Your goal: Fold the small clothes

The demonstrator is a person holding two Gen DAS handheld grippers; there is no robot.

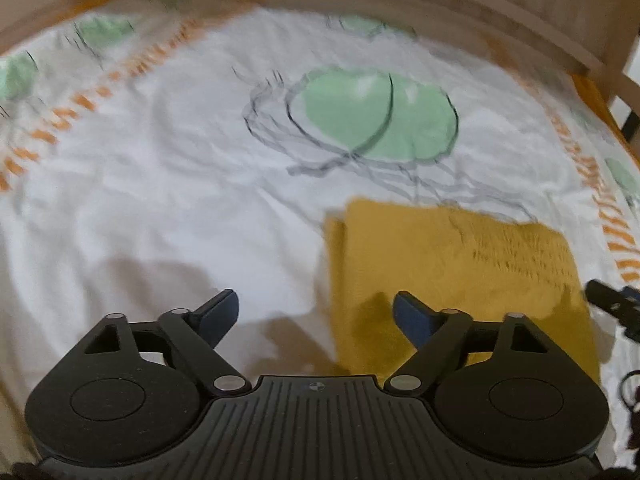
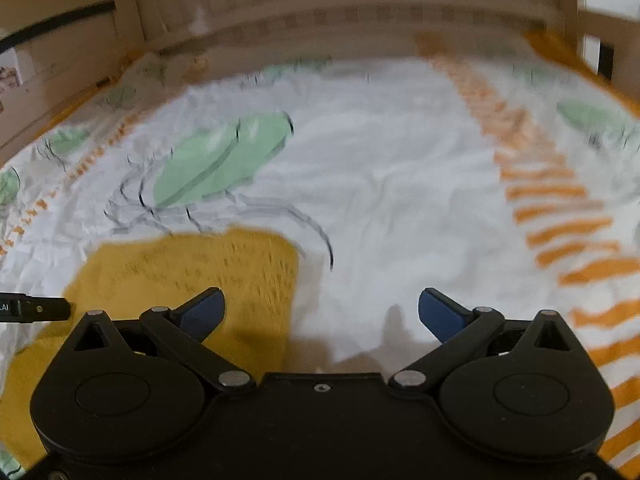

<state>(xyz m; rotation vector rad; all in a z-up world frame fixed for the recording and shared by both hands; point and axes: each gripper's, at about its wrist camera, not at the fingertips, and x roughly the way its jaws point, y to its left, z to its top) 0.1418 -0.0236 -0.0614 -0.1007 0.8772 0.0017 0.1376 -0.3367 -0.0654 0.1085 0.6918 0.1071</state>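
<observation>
- Both tools are spread wide and grip nothing: the left tool [image 1: 316, 314] hovers with its right finger above the near left part of the cloth, and the right tool [image 2: 322, 312] hovers over the bare sheet just right of it.
- White bed sheet [image 1: 160, 200], printed with green leaf shapes and orange dashed stripes, covers the bed and is wrinkled.
- Wooden slatted headboard [image 2: 360, 8] runs along the far edge.
- Mustard-yellow cloth [image 1: 460, 276] lies flat on the sheet as a folded rectangle, between the two tools.
</observation>
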